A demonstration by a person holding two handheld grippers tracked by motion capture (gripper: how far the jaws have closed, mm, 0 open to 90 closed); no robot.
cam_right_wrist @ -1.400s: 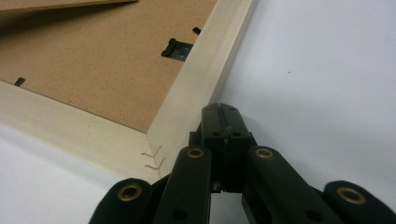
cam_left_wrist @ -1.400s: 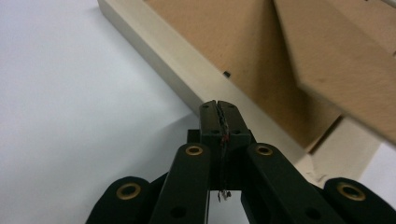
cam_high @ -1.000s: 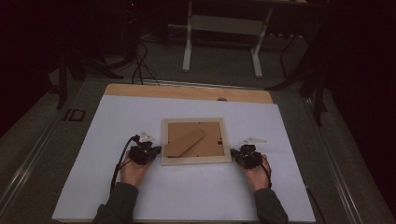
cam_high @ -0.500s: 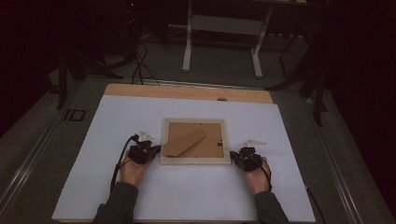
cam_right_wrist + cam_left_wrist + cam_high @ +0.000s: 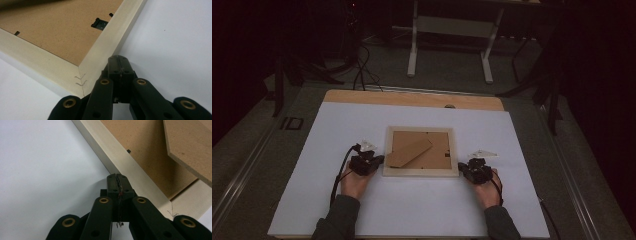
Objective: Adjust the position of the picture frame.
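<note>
A pale wooden picture frame [image 5: 420, 172] lies face down in the middle of the white table [image 5: 362, 215], its brown backing board [image 5: 437, 155] up and a brown stand flap [image 5: 409, 152] across it. My left gripper [image 5: 379, 160] is shut, its tips against the frame's left edge [image 5: 117, 160]. My right gripper [image 5: 460, 166] is shut too, tips touching the frame's right side near the bottom corner [image 5: 100, 55]. In the left gripper view the gripper [image 5: 117, 176] holds nothing. In the right gripper view the gripper [image 5: 119, 58] is likewise empty. A black metal hanger clip [image 5: 99, 23] sits on the backing.
A wooden strip [image 5: 412, 99] runs along the table's far edge. Beyond it stand a white desk frame [image 5: 452, 30] and dark cables [image 5: 362, 70] on the floor. Small white tags [image 5: 482, 153] lie by the right gripper. Bare white surface lies to both sides and in front.
The right gripper has slid a little toward the person along the frame's right side, to the bottom corner. The left gripper and the frame have hardly moved.
</note>
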